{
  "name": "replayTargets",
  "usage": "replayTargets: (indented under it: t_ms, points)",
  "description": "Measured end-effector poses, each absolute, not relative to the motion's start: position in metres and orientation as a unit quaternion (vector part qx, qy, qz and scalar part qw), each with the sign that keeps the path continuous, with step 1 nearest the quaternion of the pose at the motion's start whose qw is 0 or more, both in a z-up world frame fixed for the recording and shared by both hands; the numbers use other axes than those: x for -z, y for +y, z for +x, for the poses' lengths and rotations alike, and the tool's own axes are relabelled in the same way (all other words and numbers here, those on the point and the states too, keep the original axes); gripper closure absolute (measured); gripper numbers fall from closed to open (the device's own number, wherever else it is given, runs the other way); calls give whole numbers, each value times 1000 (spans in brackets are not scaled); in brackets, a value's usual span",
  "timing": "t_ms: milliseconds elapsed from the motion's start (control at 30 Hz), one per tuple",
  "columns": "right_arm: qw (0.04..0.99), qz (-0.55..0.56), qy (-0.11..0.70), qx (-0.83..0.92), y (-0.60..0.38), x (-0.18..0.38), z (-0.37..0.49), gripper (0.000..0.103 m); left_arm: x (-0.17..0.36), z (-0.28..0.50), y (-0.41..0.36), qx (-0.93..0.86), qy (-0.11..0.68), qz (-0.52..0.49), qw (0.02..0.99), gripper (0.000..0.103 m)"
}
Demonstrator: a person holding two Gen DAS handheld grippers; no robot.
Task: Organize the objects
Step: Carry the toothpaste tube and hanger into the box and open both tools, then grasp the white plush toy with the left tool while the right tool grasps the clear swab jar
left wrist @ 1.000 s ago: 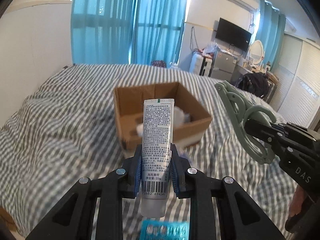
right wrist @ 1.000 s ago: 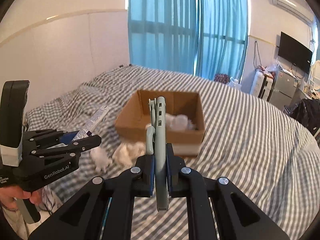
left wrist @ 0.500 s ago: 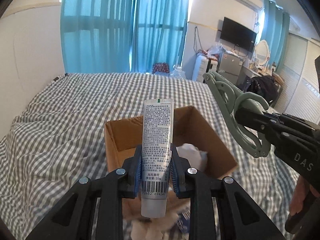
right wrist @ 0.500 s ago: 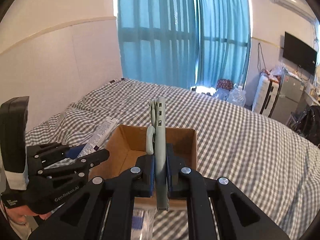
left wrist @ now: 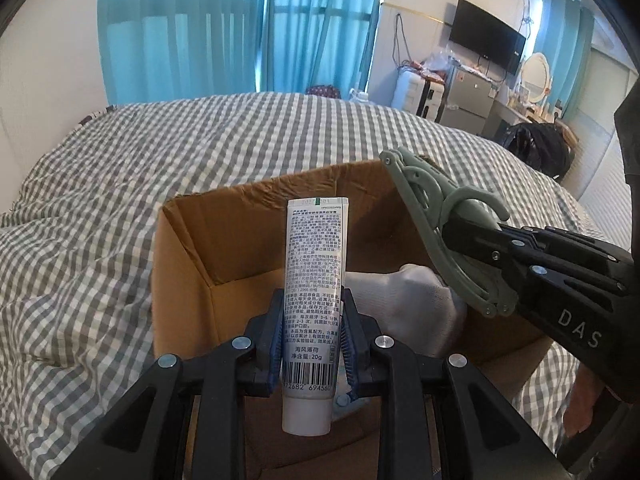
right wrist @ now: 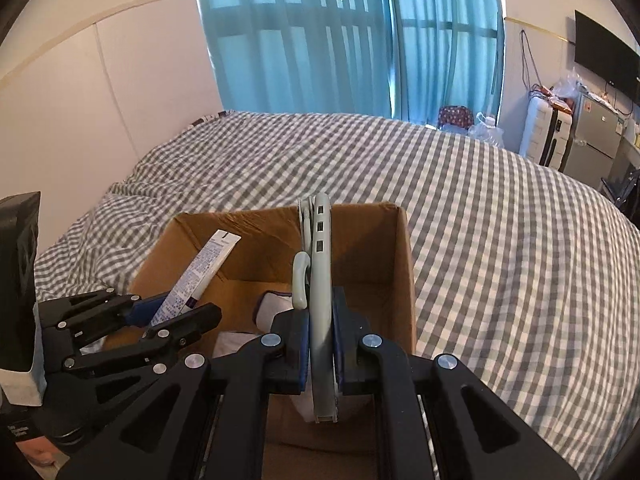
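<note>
Tongs on both sides are busy. Our left tongs point(left wrist: 313, 350) squeeze a white tube point(left wrist: 314, 280) tight. The tube stands straight up between the blue pads point(left wrist: 277, 340), flat end up and cap end down. It hangs over the open box point(left wrist: 188, 276), near the box's front left part. In the right view we see the same tube point(right wrist: 200, 272) leaning out of the left tongs point(right wrist: 176, 312) over the box point(right wrist: 404, 280).

Our right tongs point(right wrist: 320, 348) squeeze a green clip point(right wrist: 320, 304) tight. The clip stands on its thin edge and points ahead, over the middle of the box. In the left view the clip point(left wrist: 440, 232) sits to the right of the tube, well apart from it, with the right tongs point(left wrist: 476, 240) holding it over the box's right side.

A white sock point(left wrist: 408, 304) lies down inside the box, under and between the tongs. Something blue peeks out just under the tube, but we cannot tell what it is.

The box sits on a bed point(right wrist: 500, 220) with a gray checked cover. Blue curtains point(right wrist: 340, 40) hang far ahead of the tongs.
</note>
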State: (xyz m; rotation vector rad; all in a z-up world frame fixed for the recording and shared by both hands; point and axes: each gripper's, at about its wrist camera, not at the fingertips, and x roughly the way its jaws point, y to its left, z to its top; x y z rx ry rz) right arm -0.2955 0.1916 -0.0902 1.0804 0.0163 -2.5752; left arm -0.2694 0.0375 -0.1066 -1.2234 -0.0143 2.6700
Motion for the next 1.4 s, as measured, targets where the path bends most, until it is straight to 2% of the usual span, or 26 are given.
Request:
replayTargets:
  t_ms: [167, 233, 267, 300, 333, 400, 633, 700, 867, 967, 1067, 1400]
  points:
    - [181, 375, -4, 909, 196, 90, -296, 94, 105, -262, 39, -903, 1, -415, 107, 76]
    - [178, 370, -3, 912, 197, 85, -292, 93, 98, -259, 41, -905, 3, -412, 108, 71]
    - [175, 369, -4, 913, 197, 83, -289, 88, 94, -257, 41, -906, 6, -410, 105, 67]
    - [173, 365, -7, 915, 199, 78, -285, 75, 87, -252, 40, -909, 9, -405, 97, 50]
    - [173, 359, -10, 917, 200, 72, -279, 72, 82, -249, 42, -912, 10, -400, 93, 33]
    - [167, 343, -15, 924, 204, 57, -267, 60, 69, -240, 41, -918, 16, -387, 82, 26]
    - [146, 305, 6, 941, 221, -4, -215, 54, 24, -199, 31, -931, 13, -359, 67, 26]
    - [139, 292, 13, 946, 223, -22, -195, 46, 11, -181, 26, -935, 13, -349, 62, 22]
    - [128, 262, 31, 956, 221, -56, -142, 39, -12, -139, 8, -945, 6, -322, 59, 20]
    - [124, 246, 38, 960, 219, -66, -110, 28, -16, -117, -2, -951, 1, -303, 54, 9]
    - [112, 232, 44, 965, 216, -66, -84, 19, -14, -98, -13, -954, -14, -296, 50, 8]
    - [111, 263, 47, 957, 208, -18, -54, 19, 27, -67, -38, -953, -21, -303, 10, 8]
